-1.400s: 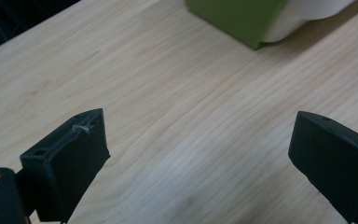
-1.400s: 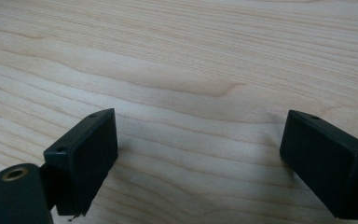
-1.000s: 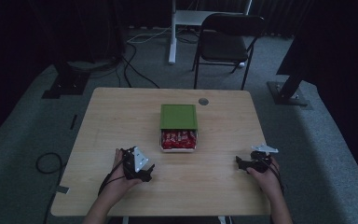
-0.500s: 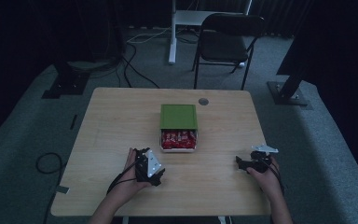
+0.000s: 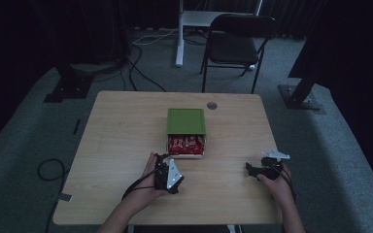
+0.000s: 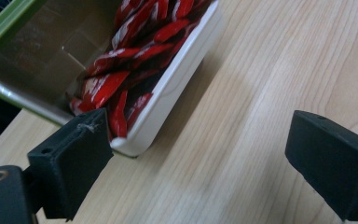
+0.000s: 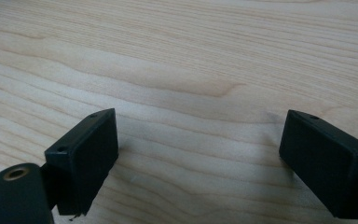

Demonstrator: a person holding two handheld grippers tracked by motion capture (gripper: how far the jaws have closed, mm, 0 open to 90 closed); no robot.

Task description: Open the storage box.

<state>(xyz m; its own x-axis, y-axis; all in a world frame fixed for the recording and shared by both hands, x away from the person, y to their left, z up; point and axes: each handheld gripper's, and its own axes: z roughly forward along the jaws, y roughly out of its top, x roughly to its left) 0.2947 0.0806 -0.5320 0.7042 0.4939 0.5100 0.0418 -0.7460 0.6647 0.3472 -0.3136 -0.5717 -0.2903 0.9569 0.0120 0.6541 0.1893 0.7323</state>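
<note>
Red packets (image 6: 121,70) in white tray (image 6: 177,79) just ahead of left gripper (image 5: 167,170), jaws wide, empty: approach step. Next, reach in and pinch one. Right gripper (image 5: 257,170) wide, idle on surface (image 7: 191,56).

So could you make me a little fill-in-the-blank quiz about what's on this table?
1. The wrappers inside the white tray are ____ in colour.
2. The lid half covering that tray is ____.
3. The left gripper has its fingers ____, with nothing between them.
4. The right gripper looks down at bare ____ tabletop.

Missing words: red; green; open; wooden
</note>
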